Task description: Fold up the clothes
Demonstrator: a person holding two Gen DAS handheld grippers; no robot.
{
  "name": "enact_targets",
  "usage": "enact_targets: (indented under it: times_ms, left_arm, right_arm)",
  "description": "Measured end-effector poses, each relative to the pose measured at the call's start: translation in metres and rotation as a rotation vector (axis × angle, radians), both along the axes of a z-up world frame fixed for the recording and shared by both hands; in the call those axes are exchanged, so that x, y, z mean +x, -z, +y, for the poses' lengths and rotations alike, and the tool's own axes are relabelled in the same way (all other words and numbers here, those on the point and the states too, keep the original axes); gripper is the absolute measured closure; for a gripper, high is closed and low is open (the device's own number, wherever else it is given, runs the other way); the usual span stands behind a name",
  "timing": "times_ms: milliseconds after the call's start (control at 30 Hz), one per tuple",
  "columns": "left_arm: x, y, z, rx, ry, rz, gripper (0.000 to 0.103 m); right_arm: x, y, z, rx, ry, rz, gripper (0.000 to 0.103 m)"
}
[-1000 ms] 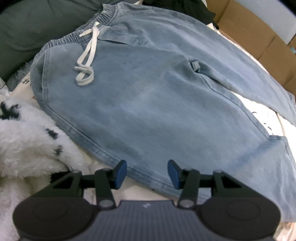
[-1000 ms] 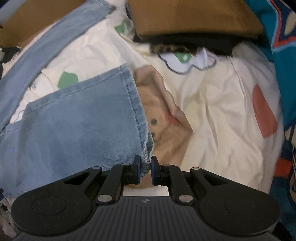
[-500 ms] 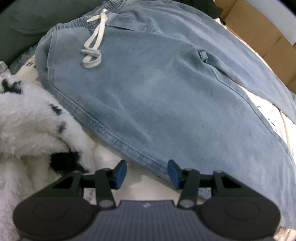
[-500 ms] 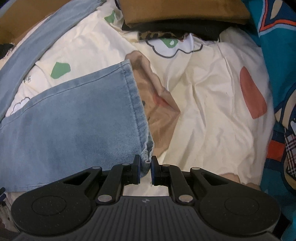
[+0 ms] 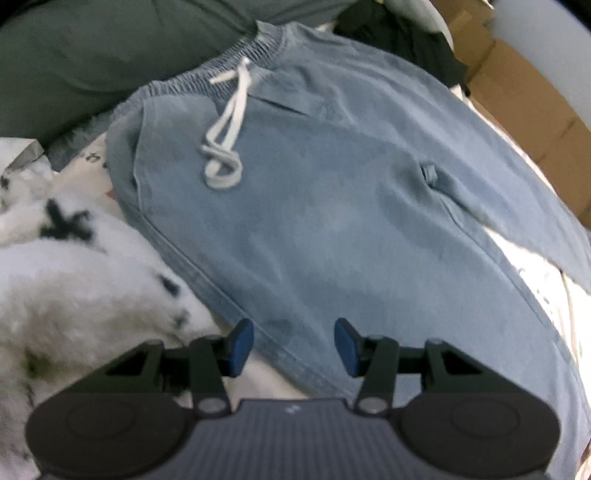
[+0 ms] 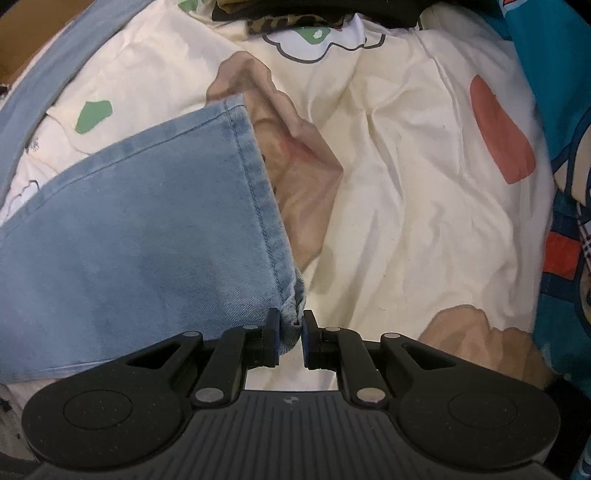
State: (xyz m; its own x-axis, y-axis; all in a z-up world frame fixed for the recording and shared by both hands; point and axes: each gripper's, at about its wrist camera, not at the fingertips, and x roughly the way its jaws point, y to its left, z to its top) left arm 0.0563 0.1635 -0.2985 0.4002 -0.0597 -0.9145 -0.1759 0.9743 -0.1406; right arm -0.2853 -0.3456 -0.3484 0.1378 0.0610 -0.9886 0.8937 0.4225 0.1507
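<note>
Light blue jeans (image 5: 332,221) with a white drawstring (image 5: 225,147) lie flat on the bed, waistband at the far end. My left gripper (image 5: 293,345) hovers open above the near side seam at the hip, touching nothing. In the right wrist view, one trouser leg (image 6: 147,229) lies on the printed sheet. Its hem corner (image 6: 291,306) sits bunched between the pads of my right gripper (image 6: 290,336). The jaws are opening slightly, and both pads still touch the cloth. The other leg (image 6: 48,74) runs along the upper left.
A fluffy white blanket with black marks (image 5: 74,288) lies left of the jeans, and dark green cloth (image 5: 110,55) behind the waistband. Cardboard boxes (image 5: 524,92) stand at the right. On the cream sheet (image 6: 406,166), folded clothes (image 6: 314,11) lie at the far end and teal fabric (image 6: 554,74) at the right.
The left gripper shifted, so the jeans' side seam now lies under its open fingers. The right gripper sank closer to the sheet with the hem corner, and its pads stand slightly wider apart.
</note>
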Motion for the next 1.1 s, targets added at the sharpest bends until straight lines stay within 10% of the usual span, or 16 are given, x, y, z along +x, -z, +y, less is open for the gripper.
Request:
enact_targets:
  times_ms: [200,867,1033,1100]
  left_arm:
    - [0.014,0.005,0.001,0.032,0.030,-0.004,0.052]
    - [0.040,0.037,-0.012,0.061,0.099,0.080,0.069]
    - [0.043,0.008,-0.002,0.095,0.118,0.007,0.070]
    - [0.047,0.000,0.004,0.109,0.124,0.001,0.070]
  right_arm:
    - [0.007,-0.015,-0.014,-0.080,-0.016,-0.093,0.067]
    - [0.098,0.035,-0.073,-0.244,-0.269,-0.054,0.059]
    - [0.108,0.039,-0.072,-0.277,-0.316,-0.066,0.062]
    - [0.110,0.039,-0.072,-0.281,-0.328,-0.074,0.087]
